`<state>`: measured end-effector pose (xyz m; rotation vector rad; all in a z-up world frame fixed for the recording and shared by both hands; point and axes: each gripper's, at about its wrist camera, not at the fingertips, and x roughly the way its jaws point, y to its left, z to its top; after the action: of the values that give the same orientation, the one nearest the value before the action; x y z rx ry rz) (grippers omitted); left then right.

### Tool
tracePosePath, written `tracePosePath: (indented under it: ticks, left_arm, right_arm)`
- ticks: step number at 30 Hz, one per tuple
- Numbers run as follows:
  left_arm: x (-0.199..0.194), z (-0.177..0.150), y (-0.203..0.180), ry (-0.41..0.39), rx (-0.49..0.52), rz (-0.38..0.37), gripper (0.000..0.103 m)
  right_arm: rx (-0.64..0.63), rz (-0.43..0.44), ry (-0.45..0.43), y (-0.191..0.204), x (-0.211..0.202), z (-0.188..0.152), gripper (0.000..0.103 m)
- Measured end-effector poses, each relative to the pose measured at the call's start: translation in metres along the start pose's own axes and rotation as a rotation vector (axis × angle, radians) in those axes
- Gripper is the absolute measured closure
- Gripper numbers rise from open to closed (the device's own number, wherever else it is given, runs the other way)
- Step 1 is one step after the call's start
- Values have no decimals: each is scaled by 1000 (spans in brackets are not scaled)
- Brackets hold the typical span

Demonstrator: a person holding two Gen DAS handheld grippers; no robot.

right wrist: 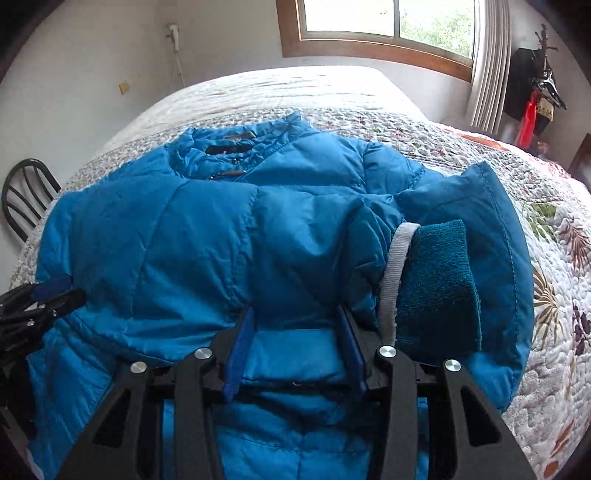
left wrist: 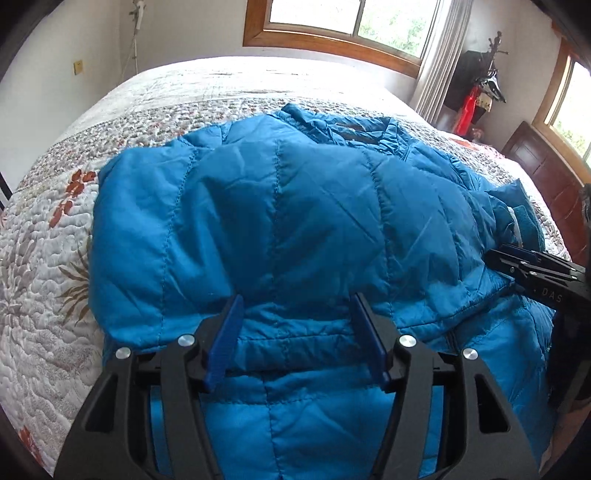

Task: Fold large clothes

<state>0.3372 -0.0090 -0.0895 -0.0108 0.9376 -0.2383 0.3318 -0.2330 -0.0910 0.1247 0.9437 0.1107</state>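
Observation:
A blue quilted puffer jacket (left wrist: pixel 295 206) lies across the bed, its collar at the far side; it also fills the right wrist view (right wrist: pixel 192 236). A sleeve is folded over the body, its teal knit cuff (right wrist: pixel 439 284) at the right end. My left gripper (left wrist: pixel 297 306) is open, its blue pads just above the near edge of the folded layer, holding nothing. My right gripper (right wrist: pixel 295 317) is open too, fingers spread over the jacket beside the cuff. Each gripper shows at the edge of the other's view, the right one (left wrist: pixel 535 269) and the left one (right wrist: pixel 40 299).
The bed has a white quilted floral bedspread (left wrist: pixel 51 258). A dark metal chair (right wrist: pixel 26 195) stands at the left of the bed. Wooden-framed windows (left wrist: pixel 343 22) and a curtain are behind. A coat rack with clothes (left wrist: pixel 480 85) and a dark wooden cabinet (left wrist: pixel 546 177) stand at the right.

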Motion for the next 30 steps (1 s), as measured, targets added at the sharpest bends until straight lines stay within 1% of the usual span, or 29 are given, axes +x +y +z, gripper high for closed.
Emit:
tracePosePath:
  ticks: [2,3,5,6,8,9,10,12,13,17,20,22,24,25,26,28,30]
  left_arm:
    - [-15,1,-12,-47,37,-7,44]
    - [-20,1,-17,-57,46,-28,43]
    - [-22,0,-25,-57,61,-65,42]
    - [-19,-1,-28,-51,73,-65,42]
    - [-5,-3,-27,-17,78,-46,42]
    - [4,-4,-24,7,69,-53,41]
    - [11,-4,-21,21,59,-70,40]
    - [17,-4,-18,33,48,-85,40]
    - [17,-5,-19,31,51,-80,40]
    - [20,-12,-27,7,94,-27,40]
    - [14,-10,-24,6,80,-38,41]
    - [-1,-11,-21,11,84,-31,41]
    - [-30,-12,-16,-32,96,-4,32]
    - [-45,-14,-11,-57,94,10,28]
    - [-63,-17,-4,-91,84,2,27]
    - [-94,-26,11,-129,52,-33,20]
    - [-119,-44,26,-154,30,-27,18]
  right_arm:
    - [-11,65,-49,7,-18,4,57]
    - [-28,99,-60,14,-24,4,57]
    - [-64,134,-56,28,-27,0,57]
    - [-87,138,-42,34,-23,-2,57]
    - [-116,93,6,42,-6,-7,57]
    - [-114,75,36,42,6,-9,57]
    - [-113,72,43,43,14,-12,57]
    - [-127,55,41,47,18,-14,57]
    - [-129,50,40,48,18,-14,57]
    - [-126,48,29,49,20,-17,57]
    - [-107,87,11,44,12,-17,57]
    - [-71,157,-16,35,-9,-15,57]
    - [-71,209,-81,28,-41,-15,56]
    - [-75,209,-107,25,-58,-18,53]
    - [-78,204,-134,22,-74,-24,49]
    - [-83,207,-176,13,-104,-42,42]
    - [-75,185,-189,2,-125,-64,36]
